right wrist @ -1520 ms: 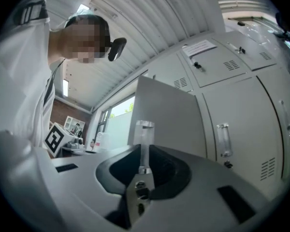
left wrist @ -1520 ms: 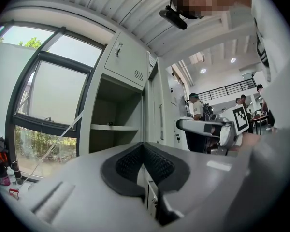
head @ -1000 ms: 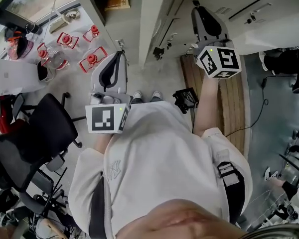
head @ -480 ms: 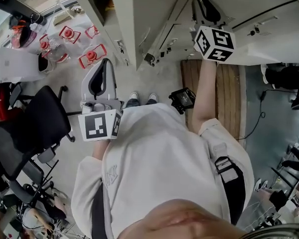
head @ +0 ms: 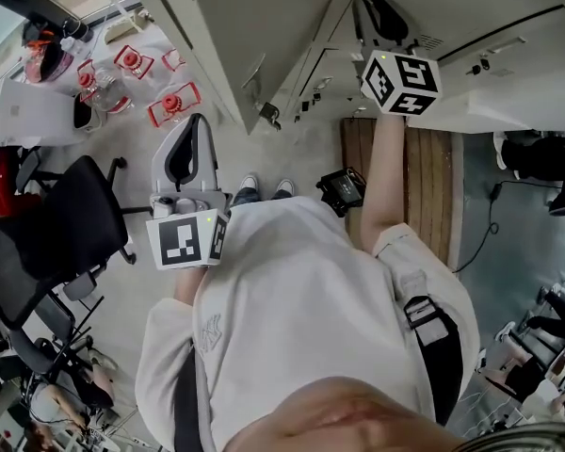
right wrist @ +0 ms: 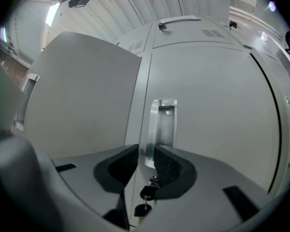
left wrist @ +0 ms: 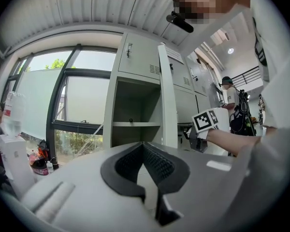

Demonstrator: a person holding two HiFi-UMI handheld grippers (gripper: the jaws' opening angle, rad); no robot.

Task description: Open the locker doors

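The shut door [right wrist: 212,110] fills the right gripper view. Its shiny handle [right wrist: 163,124] stands straight up and down near the door's left edge, and a key [right wrist: 146,193] sits just under it. The handle lies right ahead of the right gripper [right wrist: 146,151], just past its tips. The jaws are a little apart with nothing in them. The next door [right wrist: 82,95] to the left is open. The left gripper [left wrist: 144,146] is low and well away, with its tips pressed together on nothing. So we think the right one should take the handle. We can read no words, only black-and-white squares on its cube [head: 400,81].
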